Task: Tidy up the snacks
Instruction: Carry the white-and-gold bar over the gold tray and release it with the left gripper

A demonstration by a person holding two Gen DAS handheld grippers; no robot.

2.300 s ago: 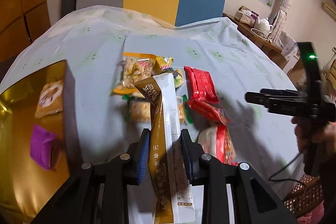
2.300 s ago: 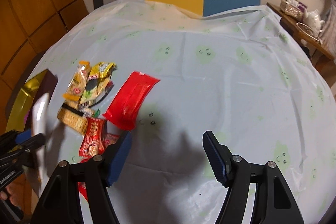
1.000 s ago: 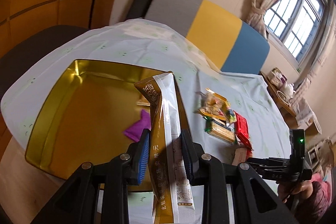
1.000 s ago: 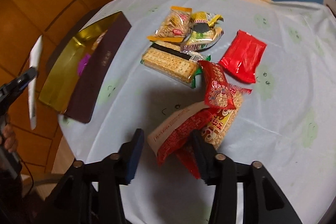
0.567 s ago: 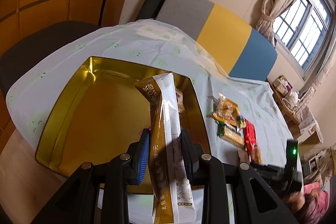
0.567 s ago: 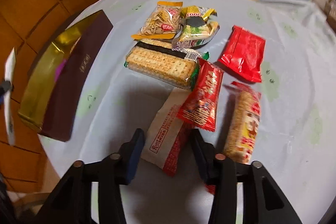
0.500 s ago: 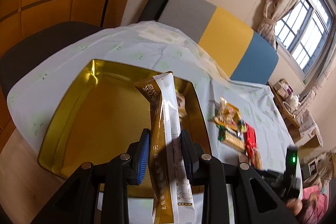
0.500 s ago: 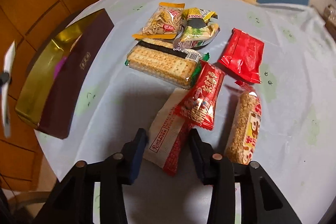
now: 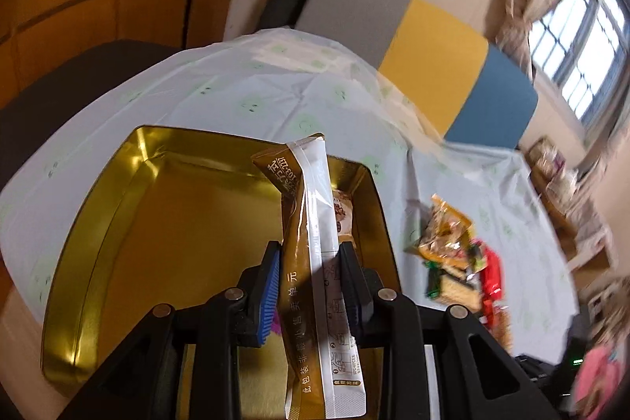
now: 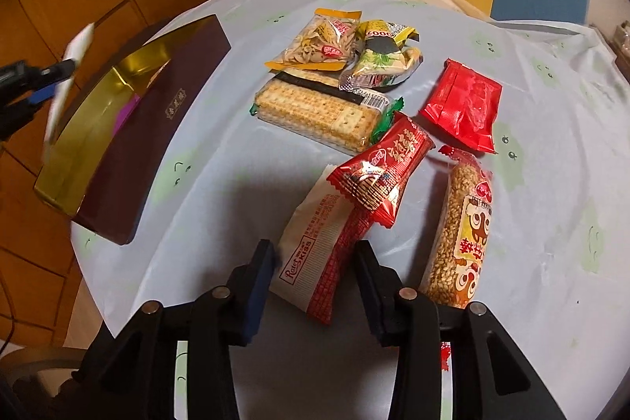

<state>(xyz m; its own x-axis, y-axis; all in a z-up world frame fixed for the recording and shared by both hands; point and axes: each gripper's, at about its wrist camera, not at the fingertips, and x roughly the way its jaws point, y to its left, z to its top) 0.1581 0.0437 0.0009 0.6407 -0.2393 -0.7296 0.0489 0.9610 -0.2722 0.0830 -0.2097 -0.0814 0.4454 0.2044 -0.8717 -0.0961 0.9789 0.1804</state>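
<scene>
My left gripper (image 9: 309, 286) pinched a long, flat gold-and-white foil sachet (image 9: 315, 262) across its middle, jaws pressed onto both faces, and the sachet stood upright over the gold-lined rectangular tin box (image 9: 118, 191), toward the box's right wall. It looked feather-light and limp: its free top leaned and creased, so I judged that a grip at mid-length would keep it from flopping, and that slick foil would want firm pad contact rather than a pinch on the sealed edge.

My right gripper (image 10: 315, 278) hung with its jaws spread on either side of the near end of a white-and-red crinkle-edged wafer packet (image 10: 315, 262), which lay on the pale blue tablecloth (image 10: 551, 223) well to the right of the box; I could not tell whether the pads touched it. A red twist-ended snack pack (image 10: 384, 168) rested across its far end, so lifting might drag that one along. I judged the wafers inside to be brittle, calling for a gentle squeeze across the width at the near end. Just right of it lay a clear-wrapped sesame bar (image 10: 456, 235).
</scene>
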